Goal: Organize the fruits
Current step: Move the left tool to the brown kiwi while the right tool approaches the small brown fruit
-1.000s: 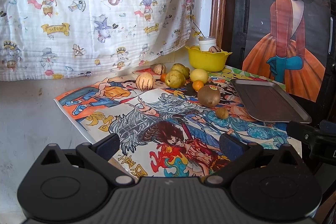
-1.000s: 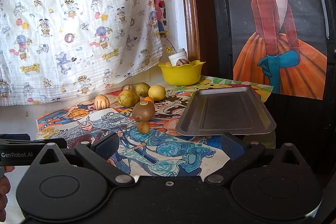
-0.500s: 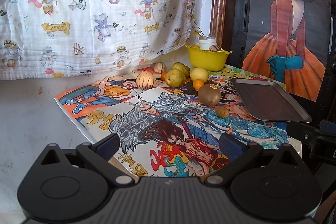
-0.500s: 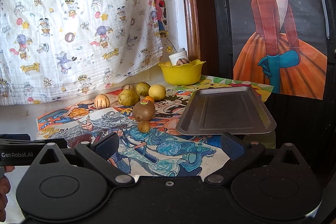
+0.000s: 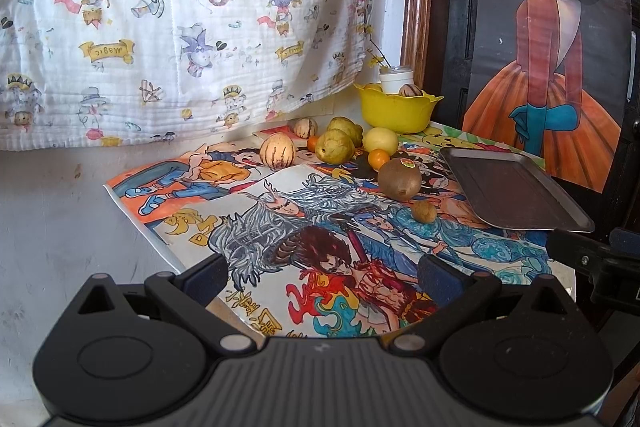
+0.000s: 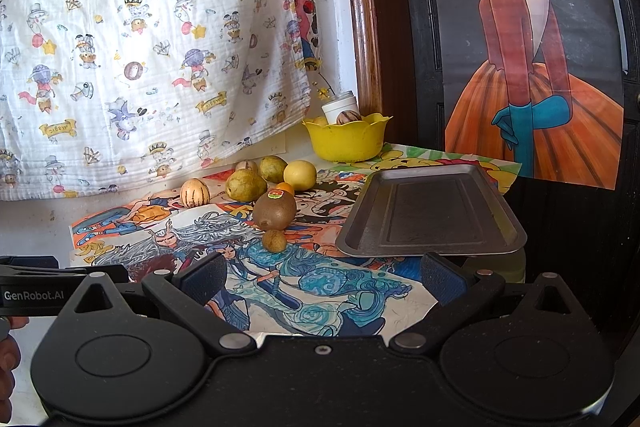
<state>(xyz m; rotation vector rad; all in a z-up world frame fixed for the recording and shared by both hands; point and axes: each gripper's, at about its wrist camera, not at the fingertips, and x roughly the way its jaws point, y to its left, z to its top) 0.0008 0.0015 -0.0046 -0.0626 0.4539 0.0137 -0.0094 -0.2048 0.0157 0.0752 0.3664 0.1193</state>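
Several fruits lie on a cartoon-printed table cover: a big kiwi (image 5: 399, 179) (image 6: 274, 211) with a sticker, a small brown fruit (image 5: 424, 211) (image 6: 274, 240), two green pears (image 5: 334, 147) (image 6: 245, 185), a yellow lemon (image 5: 381, 140) (image 6: 299, 175), a small orange (image 5: 378, 159) and striped melons (image 5: 277, 155) (image 6: 195, 192). An empty dark metal tray (image 5: 516, 193) (image 6: 432, 215) sits at the right. My left gripper (image 5: 322, 277) is open, well short of the fruit. My right gripper (image 6: 324, 277) is open too, holding nothing, before the tray's near edge.
A yellow bowl (image 5: 396, 111) (image 6: 346, 141) with a striped fruit and a white jar stands at the back. A printed cloth hangs on the wall behind. A poster covers the dark door at the right. The other gripper's body (image 5: 592, 259) juts in at the right.
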